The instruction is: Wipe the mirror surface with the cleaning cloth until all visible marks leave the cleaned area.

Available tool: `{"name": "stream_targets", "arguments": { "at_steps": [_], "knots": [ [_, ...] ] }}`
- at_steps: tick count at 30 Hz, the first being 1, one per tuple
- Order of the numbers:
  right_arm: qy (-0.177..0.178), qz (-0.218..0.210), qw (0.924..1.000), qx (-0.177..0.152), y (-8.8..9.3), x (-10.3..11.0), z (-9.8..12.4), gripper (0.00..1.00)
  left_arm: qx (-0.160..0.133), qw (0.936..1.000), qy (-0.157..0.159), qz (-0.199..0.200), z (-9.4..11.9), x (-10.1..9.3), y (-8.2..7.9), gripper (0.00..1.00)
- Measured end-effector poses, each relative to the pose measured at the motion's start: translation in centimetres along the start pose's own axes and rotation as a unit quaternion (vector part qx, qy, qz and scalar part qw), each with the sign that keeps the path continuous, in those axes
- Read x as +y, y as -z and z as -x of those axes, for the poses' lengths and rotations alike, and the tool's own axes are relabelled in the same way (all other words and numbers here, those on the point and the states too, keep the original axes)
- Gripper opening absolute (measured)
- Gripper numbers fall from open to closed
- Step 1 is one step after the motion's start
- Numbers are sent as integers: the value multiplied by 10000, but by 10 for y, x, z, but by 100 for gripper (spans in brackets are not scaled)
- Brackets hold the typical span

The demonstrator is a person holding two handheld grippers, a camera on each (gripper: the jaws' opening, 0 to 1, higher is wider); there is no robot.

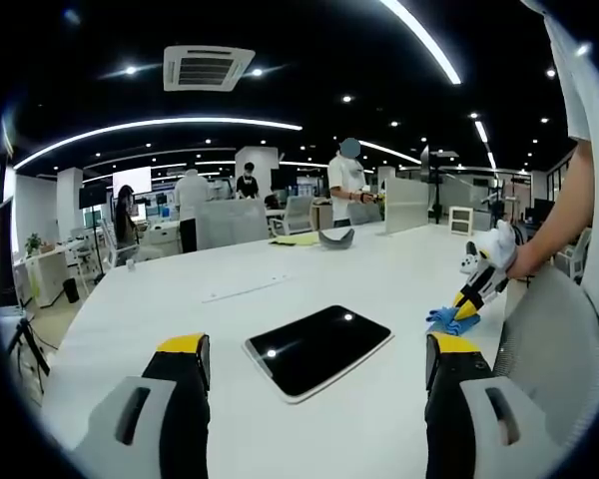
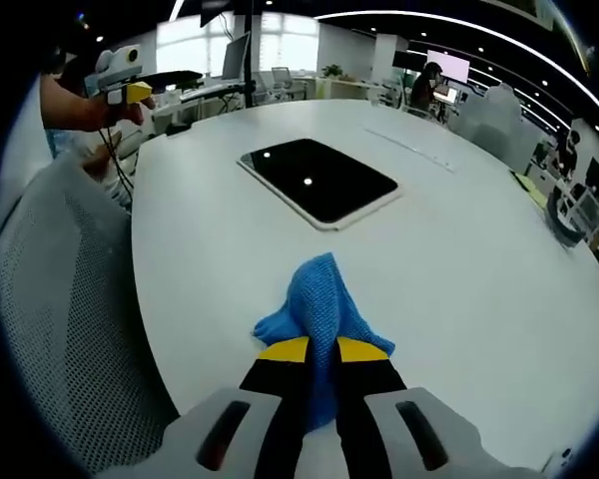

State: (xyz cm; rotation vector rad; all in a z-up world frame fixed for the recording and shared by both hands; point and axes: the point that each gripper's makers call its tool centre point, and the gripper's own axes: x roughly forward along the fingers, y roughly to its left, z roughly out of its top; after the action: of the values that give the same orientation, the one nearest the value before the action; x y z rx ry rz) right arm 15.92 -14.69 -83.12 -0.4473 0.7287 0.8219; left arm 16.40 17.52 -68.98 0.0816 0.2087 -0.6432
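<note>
Left gripper [image 1: 317,361]: jaws wide apart, holding nothing, hovering over white table [image 1: 160,309]. Mirror [image 1: 317,349] flat on table straight ahead, between the two jaw tips; dark face reflecting ceiling lights, white rim.

Right gripper [image 2: 320,349]: jaws nearly closed, pinching blue cloth [image 2: 319,304]; cloth bunched, resting on table [image 2: 459,269] just beyond tips. Same gripper [image 1: 469,297] seen from left gripper view at far right, cloth [image 1: 451,319] under its tips near table edge, beside mirror but apart from it.

From right gripper: mirror [image 2: 319,180] ahead past cloth, well clear of it, long axis running diagonally away to the left. Path from cloth to mirror bare tabletop. Mesh chair back [image 2: 70,329] to left of jaws, off table edge.

Far across table from left gripper: curved grey object [image 1: 336,238], yellow sheet [image 1: 298,239]. People [image 1: 347,180] standing among desks beyond. No legible writing or labels.
</note>
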Motion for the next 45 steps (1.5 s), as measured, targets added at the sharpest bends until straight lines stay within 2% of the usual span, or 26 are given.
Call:
{"name": "stream_targets", "arguments": {
  "at_steps": [21, 45],
  "knots": [
    [8, -80, 9995, -310, -24, -4, 1, 4, -9, 10000, -5, -10, 0, -1, 0, 89],
    [-58, 76, 9972, -737, -73, -5, -2, 4, 6, 10000, 8, -14, 0, 0, 0, 89]
  ]
}}
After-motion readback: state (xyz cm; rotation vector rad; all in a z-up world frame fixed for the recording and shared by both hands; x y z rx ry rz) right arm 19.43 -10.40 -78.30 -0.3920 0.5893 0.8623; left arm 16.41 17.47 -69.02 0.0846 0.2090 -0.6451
